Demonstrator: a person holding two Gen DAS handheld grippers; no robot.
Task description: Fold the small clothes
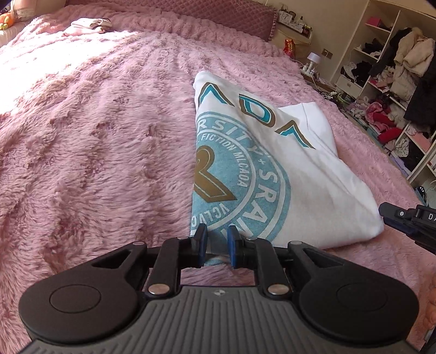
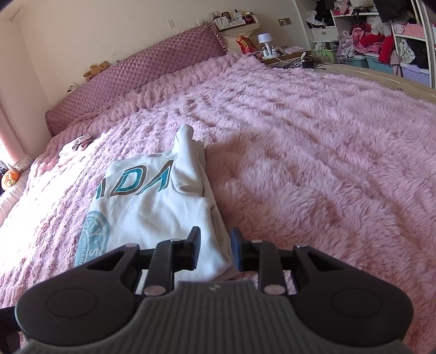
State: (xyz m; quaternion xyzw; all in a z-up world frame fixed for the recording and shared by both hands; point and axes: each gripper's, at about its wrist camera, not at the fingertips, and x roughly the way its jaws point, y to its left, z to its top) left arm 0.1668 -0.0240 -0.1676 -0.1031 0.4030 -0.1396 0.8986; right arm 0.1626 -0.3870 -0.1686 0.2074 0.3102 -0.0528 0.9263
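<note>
Both claws, left claw and right claw, stand released astride the folded shirt's near edge; small garment lies well beyond it on the bed.

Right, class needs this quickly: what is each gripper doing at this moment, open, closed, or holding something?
Left gripper: open, fingers either side of the white T-shirt's near edge.
Right gripper: open, fingers straddling the T-shirt's folded corner.
</note>
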